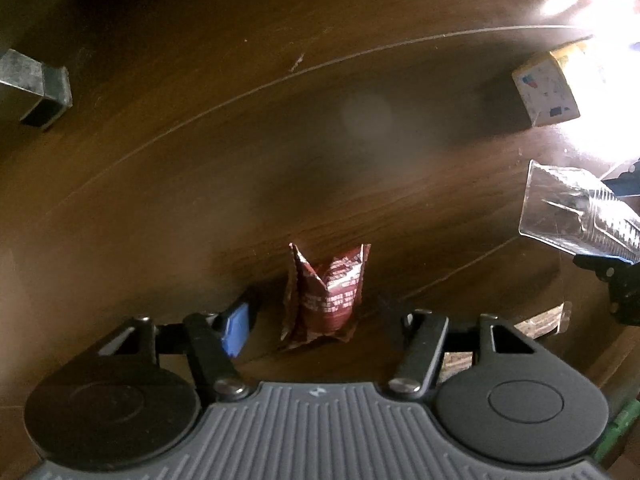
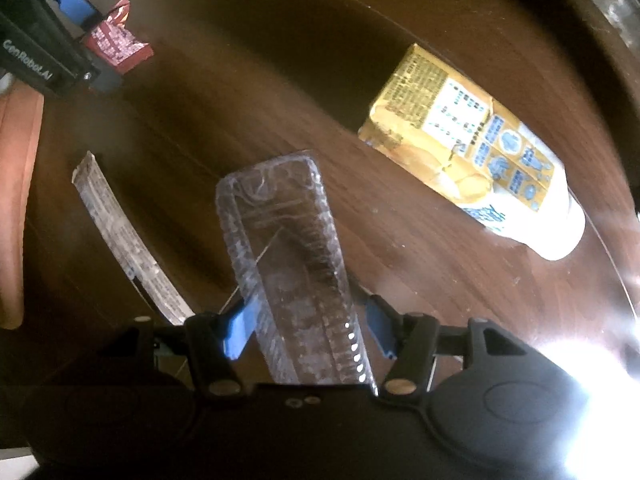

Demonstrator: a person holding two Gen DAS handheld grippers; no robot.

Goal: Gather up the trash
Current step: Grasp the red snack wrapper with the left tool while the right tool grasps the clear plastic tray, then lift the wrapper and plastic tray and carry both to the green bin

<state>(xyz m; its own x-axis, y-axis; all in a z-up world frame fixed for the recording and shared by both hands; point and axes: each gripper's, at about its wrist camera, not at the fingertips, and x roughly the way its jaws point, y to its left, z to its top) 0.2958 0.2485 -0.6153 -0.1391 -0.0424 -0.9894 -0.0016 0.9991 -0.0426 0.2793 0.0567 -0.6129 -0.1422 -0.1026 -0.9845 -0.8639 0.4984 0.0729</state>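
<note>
A crumpled dark red snack wrapper [image 1: 324,296] stands on the brown wooden table between the wide-open fingers of my left gripper [image 1: 320,316]; it also shows in the right wrist view [image 2: 116,42], with the left gripper [image 2: 86,38] around it. My right gripper [image 2: 308,324] is shut on a clear plastic tray [image 2: 288,264], held above the table; the tray shows at the right edge of the left wrist view [image 1: 576,212]. A yellow and white drink carton [image 2: 472,152] lies on its side further right, also in the left wrist view [image 1: 548,88].
A flat clear wrapper strip [image 2: 124,240] lies left of the tray, partly seen in the left wrist view [image 1: 540,320]. A grey metal block [image 1: 32,84] stands at the far left. Bright glare covers the right side. An orange-brown surface [image 2: 16,200] borders the table's left edge.
</note>
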